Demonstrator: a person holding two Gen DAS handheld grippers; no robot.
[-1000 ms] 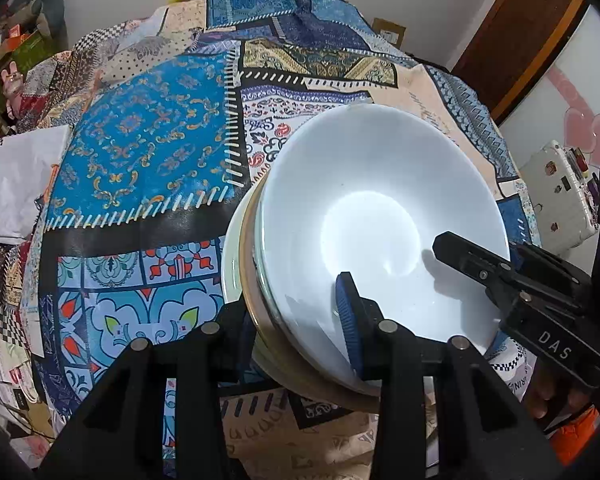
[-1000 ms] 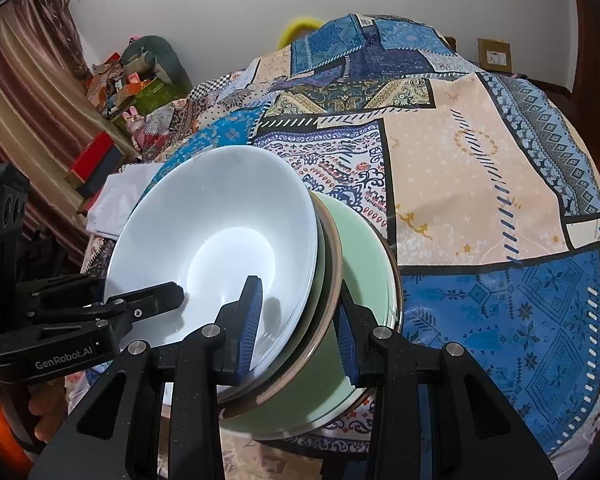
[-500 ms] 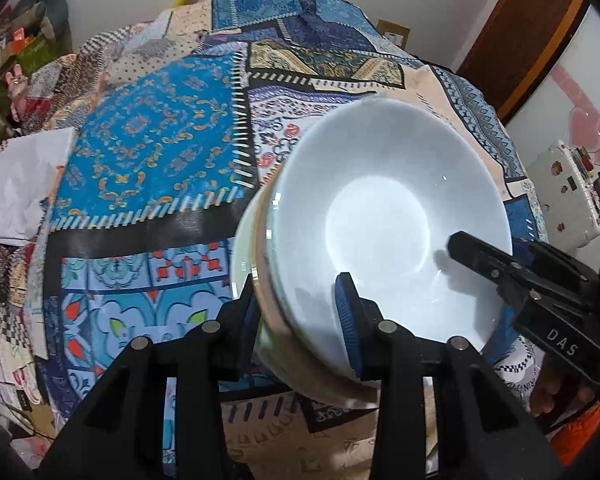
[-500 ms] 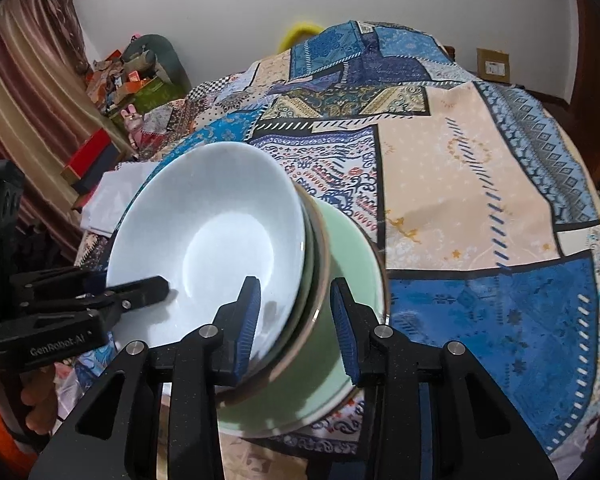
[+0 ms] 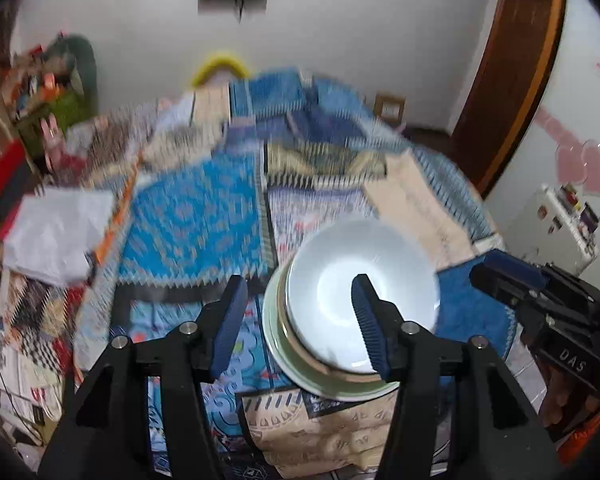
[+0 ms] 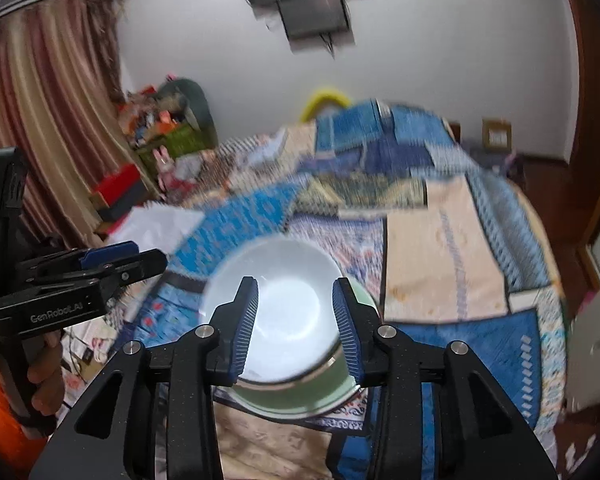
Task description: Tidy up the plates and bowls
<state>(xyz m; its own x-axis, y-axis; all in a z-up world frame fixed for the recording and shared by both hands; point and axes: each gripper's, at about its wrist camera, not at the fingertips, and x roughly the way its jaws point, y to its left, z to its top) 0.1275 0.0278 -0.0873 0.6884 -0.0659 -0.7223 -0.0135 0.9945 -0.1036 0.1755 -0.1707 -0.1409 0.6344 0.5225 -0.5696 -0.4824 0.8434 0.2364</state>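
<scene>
White walls enclose a room whose middle is filled by a bed (image 5: 188,220) covered with a patchwork cloth in blue, beige and patterned panels. At far left, striped curtains (image 6: 40,120) hang beside a pile of coloured clutter (image 6: 160,128); a folded white cloth (image 5: 56,236) lies on the left edge of the bed. Left gripper (image 5: 296,320): the fingers are spread with nothing between the pads, and the jaws have just been opening. In the right wrist view this gripper (image 6: 120,260) stands at left, well apart from the dishes, with a hand (image 6: 46,376) on its grip. Centre: the white bowl (image 5: 360,292) sits nested on a stack, with a tan-rimmed dish and a pale green plate (image 5: 280,344) beneath, resting flat on the bed near its front edge. Right gripper (image 6: 296,324): the fingers are spread and clear of the bowl rim; the jaws have just been opening. A dark wooden door frame (image 5: 516,80) stands at far right.
</scene>
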